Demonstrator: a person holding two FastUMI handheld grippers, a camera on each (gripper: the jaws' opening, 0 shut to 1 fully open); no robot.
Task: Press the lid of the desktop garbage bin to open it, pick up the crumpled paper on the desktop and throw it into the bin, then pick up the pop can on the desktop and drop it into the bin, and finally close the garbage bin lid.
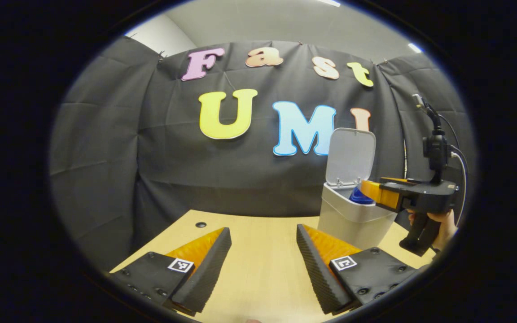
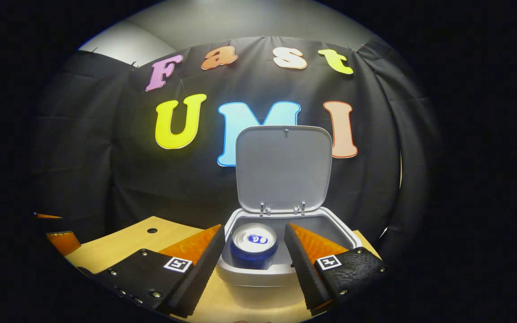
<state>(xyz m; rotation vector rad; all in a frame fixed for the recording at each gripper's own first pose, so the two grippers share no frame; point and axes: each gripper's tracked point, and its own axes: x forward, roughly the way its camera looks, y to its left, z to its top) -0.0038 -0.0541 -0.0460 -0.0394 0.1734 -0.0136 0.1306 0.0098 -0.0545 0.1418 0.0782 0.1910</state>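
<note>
In the right gripper view, my right gripper (image 2: 251,251) sits at the lower centre with the pop can (image 2: 254,246) upright between its fingers, over the garbage bin (image 2: 281,273); the gaps look slight, so I cannot tell whether I grip it. The lid (image 2: 284,167) stands upright behind. In the left gripper view, my left gripper (image 1: 263,255) is spread wide and holds nothing above the wooden desktop (image 1: 263,278), with the bin at right.
</note>
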